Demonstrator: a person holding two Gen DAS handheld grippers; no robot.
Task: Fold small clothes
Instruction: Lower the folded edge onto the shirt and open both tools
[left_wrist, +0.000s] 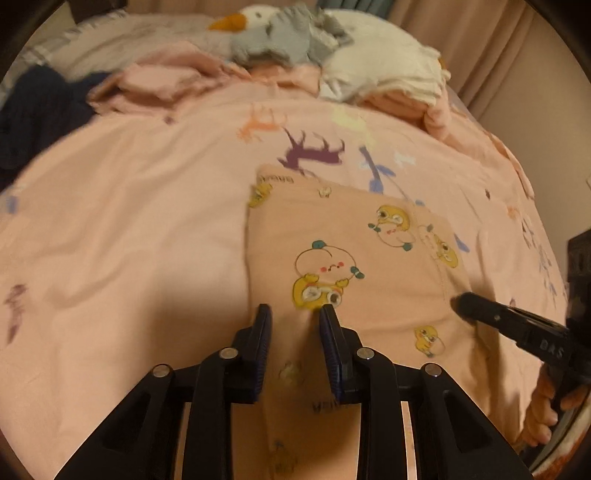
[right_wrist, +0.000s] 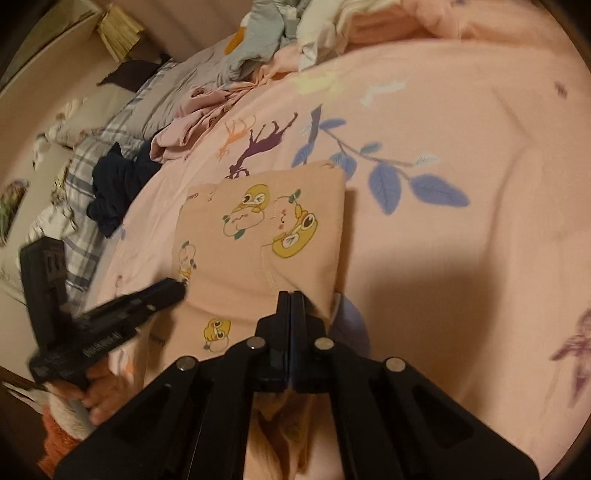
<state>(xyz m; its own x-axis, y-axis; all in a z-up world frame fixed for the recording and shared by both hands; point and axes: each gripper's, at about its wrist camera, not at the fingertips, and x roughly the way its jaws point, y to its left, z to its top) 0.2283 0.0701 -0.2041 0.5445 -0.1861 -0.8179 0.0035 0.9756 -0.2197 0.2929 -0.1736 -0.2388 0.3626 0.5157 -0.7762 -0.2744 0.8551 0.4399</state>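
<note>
A small pink garment (left_wrist: 351, 240) printed with yellow ducks lies folded flat on the bed, its near edge lifted toward both cameras. My left gripper (left_wrist: 295, 314) holds that near edge, a ridge of the cloth pinched between its two blue-padded fingers. In the right wrist view the left gripper (right_wrist: 181, 290) sits at the left side of the garment (right_wrist: 266, 229). My right gripper (right_wrist: 291, 297) is shut on the near right corner, with cloth hanging below its jaws. From the left wrist view the right gripper (left_wrist: 456, 304) touches the garment's right edge.
The pink bedsheet (left_wrist: 147, 221) with animal and leaf prints spreads around the garment. At the back lie a grey and white clothes pile (left_wrist: 295, 40), crumpled pink cloth (left_wrist: 166, 81) and a dark navy garment (left_wrist: 40, 107). A person's hand (right_wrist: 99, 391) holds the left gripper.
</note>
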